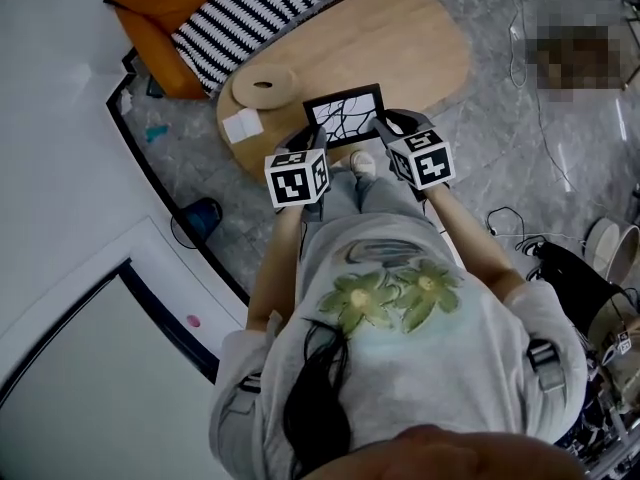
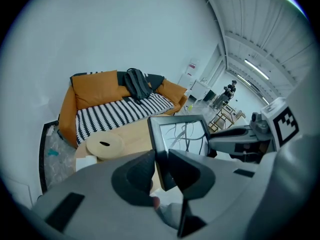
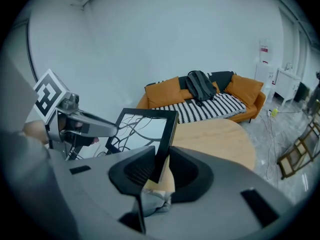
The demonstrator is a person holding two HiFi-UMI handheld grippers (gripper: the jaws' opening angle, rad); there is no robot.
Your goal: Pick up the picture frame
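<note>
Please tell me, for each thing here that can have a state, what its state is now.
frame: held in the air over the table, tilted, gripped at both side edges.
left tongs: shut on the frame, at its left edge.
right tongs: shut on the frame, at its right edge.
disc: lying flat on the table.
backpack: resting on the sofa.

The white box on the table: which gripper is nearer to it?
Left. The left gripper holds the picture frame by its left side, toward the white box; the right gripper holds the opposite side, farther away.
</note>
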